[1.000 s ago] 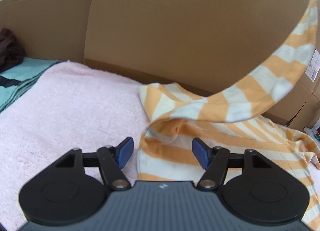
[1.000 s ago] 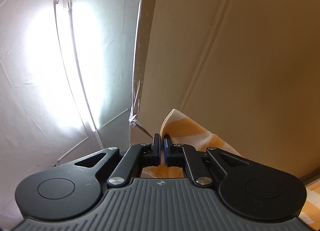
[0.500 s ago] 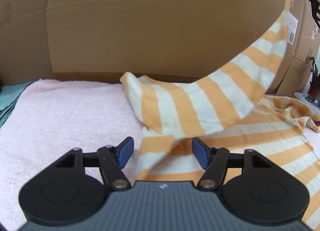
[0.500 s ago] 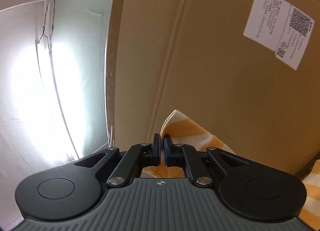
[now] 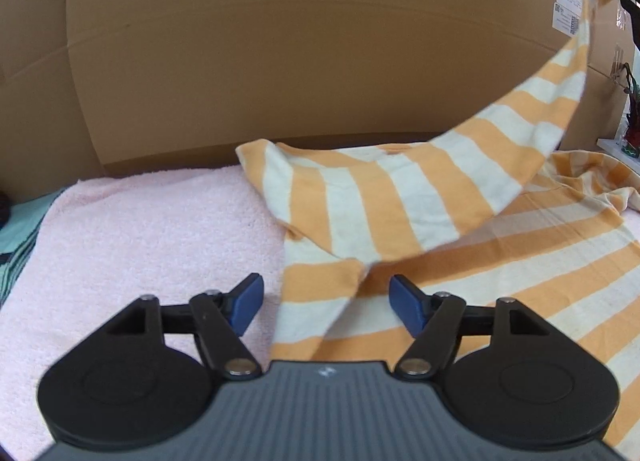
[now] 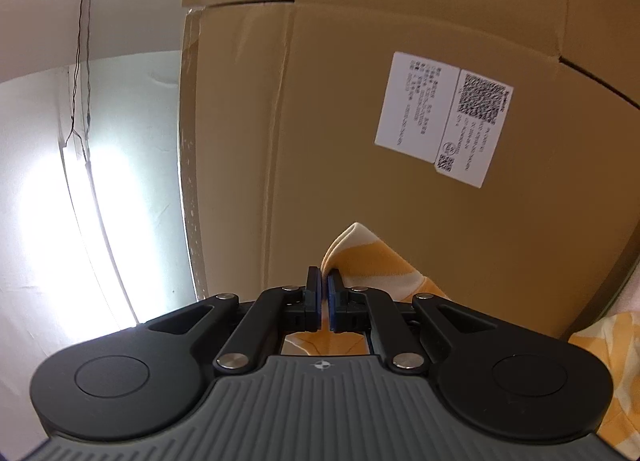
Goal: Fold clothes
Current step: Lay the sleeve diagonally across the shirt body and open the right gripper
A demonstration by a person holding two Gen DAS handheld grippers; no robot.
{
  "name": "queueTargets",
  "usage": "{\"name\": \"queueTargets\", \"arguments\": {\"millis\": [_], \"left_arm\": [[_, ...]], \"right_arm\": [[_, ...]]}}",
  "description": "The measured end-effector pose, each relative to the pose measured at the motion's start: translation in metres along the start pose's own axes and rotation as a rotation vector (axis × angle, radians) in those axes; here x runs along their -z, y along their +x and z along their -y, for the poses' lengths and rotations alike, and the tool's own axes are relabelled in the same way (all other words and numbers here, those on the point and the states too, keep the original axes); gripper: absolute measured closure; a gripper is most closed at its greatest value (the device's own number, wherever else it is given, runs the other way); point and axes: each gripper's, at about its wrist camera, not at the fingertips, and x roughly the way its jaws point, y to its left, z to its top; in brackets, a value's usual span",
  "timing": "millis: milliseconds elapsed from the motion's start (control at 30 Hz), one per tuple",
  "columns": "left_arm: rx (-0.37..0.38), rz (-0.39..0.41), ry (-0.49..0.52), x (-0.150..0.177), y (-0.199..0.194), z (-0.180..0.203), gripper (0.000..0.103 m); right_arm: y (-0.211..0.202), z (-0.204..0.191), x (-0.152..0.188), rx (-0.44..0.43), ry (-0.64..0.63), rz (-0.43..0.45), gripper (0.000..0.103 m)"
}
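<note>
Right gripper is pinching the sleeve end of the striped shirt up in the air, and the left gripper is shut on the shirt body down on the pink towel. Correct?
Not quite. The left gripper is open: the left wrist view shows its blue pads spread wide, with the striped shirt lying between them, ungripped, on the pink towel. The right gripper does pinch the lifted end.

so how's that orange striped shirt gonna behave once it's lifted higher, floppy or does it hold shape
Likely floppy: the orange striped shirt sags in a curve from the right gripper, shut on its corner, down to the pink towel. Probably light, since a small pinch carries that span. It may drag and bunch rather than slide flat.
</note>
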Motion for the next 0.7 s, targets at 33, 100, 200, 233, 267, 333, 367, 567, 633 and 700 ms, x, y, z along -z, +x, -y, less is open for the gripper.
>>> {"name": "queueTargets", "arguments": {"millis": [33, 100, 200, 233, 267, 333, 367, 567, 633, 700], "left_arm": [[-0.005, 0.004, 0.003, 0.0, 0.0, 0.001, 0.026], [-0.005, 0.009, 0.011, 0.0, -0.001, 0.001, 0.025], [-0.002, 0.017, 0.016, 0.0, -0.001, 0.002, 0.025], [0.001, 0.025, 0.016, 0.0, -0.002, 0.002, 0.026], [0.004, 0.036, 0.016, 0.0, -0.003, 0.002, 0.027], [0.013, 0.055, 0.022, 0.001, -0.005, 0.002, 0.028], [0.015, 0.057, 0.03, 0.0, -0.004, 0.003, 0.028], [-0.021, 0.028, 0.097, -0.001, 0.005, 0.013, 0.027], [-0.034, 0.029, 0.12, 0.0, 0.006, 0.016, 0.027], [-0.047, 0.037, 0.147, 0.0, 0.005, 0.019, 0.027]], "right_arm": [[-0.005, 0.003, -0.003, 0.001, 0.007, 0.004, 0.099], [-0.01, 0.008, -0.004, 0.023, 0.009, -0.002, 0.099], [-0.022, 0.02, -0.012, 0.069, -0.006, -0.026, 0.099], [-0.028, 0.024, -0.013, 0.073, -0.013, -0.027, 0.099], [-0.034, 0.028, -0.013, 0.077, -0.02, -0.028, 0.099], [-0.046, 0.036, -0.014, 0.085, -0.034, -0.029, 0.099], [-0.05, 0.039, -0.015, 0.075, -0.035, -0.019, 0.099], [-0.065, 0.062, -0.018, 0.048, 0.004, 0.014, 0.099], [-0.068, 0.066, -0.019, 0.049, 0.021, 0.017, 0.099], [-0.07, 0.067, -0.02, 0.044, 0.024, 0.024, 0.099]]}}
